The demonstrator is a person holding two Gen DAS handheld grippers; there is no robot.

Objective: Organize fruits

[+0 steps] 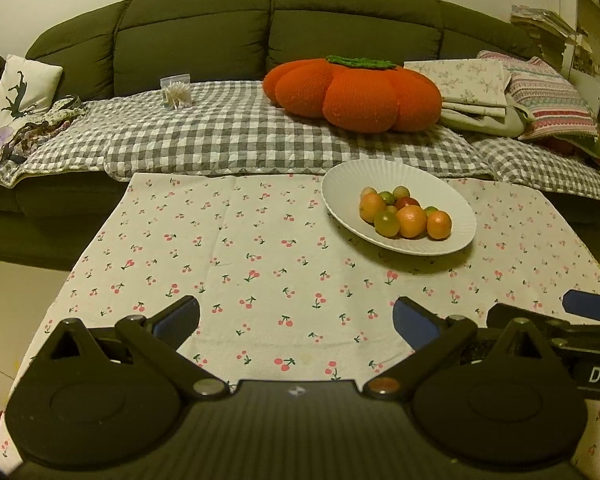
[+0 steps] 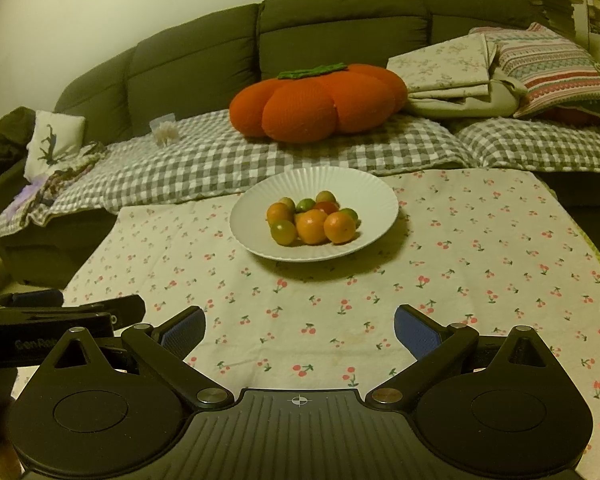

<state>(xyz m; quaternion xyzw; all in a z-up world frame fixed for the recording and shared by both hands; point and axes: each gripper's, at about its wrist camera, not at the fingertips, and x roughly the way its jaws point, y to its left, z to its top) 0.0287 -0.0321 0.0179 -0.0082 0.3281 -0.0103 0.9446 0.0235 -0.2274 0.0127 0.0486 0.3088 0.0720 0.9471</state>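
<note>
Cherry-print cloth covers the table from the near edge to the far one, where it meets a dark green sofa draped in a grey gingham blanket. Most of the cloth lies bare, so there is wide free room in front of both tools and to the left of the dish.

On the far right part of the table stands a white ribbed plate, holding a small heap of fruits: orange, green and reddish pieces touching one another; their kind is hard to make out. Behind it on the sofa rests an orange pumpkin-shaped cushion, with folded linens just beside it.

Left gripper hovers low over the near cloth, jaws spread wide, nothing between its blue pads. Right gripper sits just beside it, likewise spread wide and empty, well apart from the plate. Each tool shows only partly at the other view's edge. Table's right edge curves off in the fisheye; shelves at far right are cut off.
</note>
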